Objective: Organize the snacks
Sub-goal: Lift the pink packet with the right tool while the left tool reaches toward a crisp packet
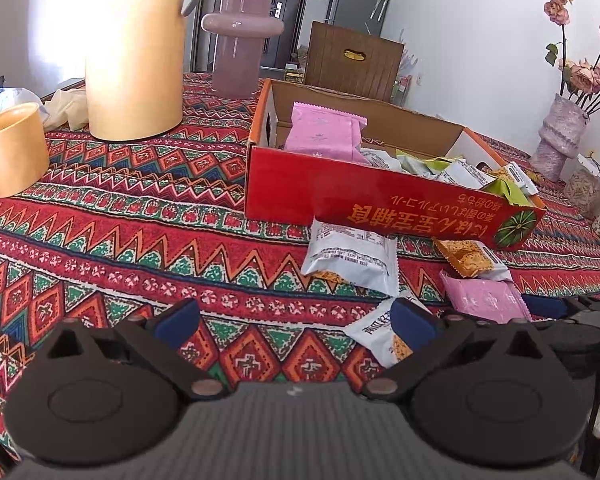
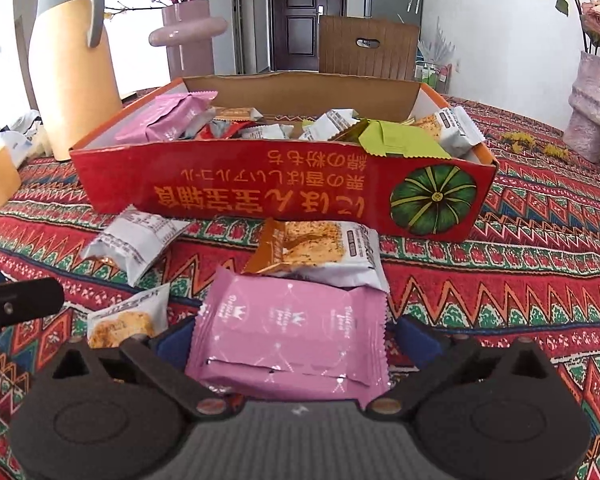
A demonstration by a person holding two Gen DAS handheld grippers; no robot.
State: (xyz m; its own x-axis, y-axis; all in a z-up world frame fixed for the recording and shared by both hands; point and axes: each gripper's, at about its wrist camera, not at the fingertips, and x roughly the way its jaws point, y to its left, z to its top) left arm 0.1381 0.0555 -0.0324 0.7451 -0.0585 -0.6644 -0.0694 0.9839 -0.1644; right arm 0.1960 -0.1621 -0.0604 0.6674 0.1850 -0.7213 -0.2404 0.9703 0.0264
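Both grippers tilt downward over the patterned tablecloth (image 1: 120,216). My right gripper (image 2: 294,342) has its jaws spread wide, with the pink packet (image 2: 290,332) lying between the blue pads (image 2: 414,340); the pads stand just off its crimped edges and do not press it. My left gripper (image 1: 296,320) is likewise released, its jaws wide with only cloth between them, and its right pad sits over the corner of a white snack packet (image 1: 374,336), whose print is partly hidden. Ahead stands the red cardboard box (image 2: 260,184), open-topped, with a green pumpkin picture and upside-down lettering, heaped with glossy foil packets in pink, white and green. Against its near wall lie another white packet (image 2: 134,240) and a biscuit packet (image 2: 324,252), the latter partly under the pink one. At left, a smooth tan jug (image 2: 74,80) and a mug (image 1: 12,148) are cut off by the frame edge.
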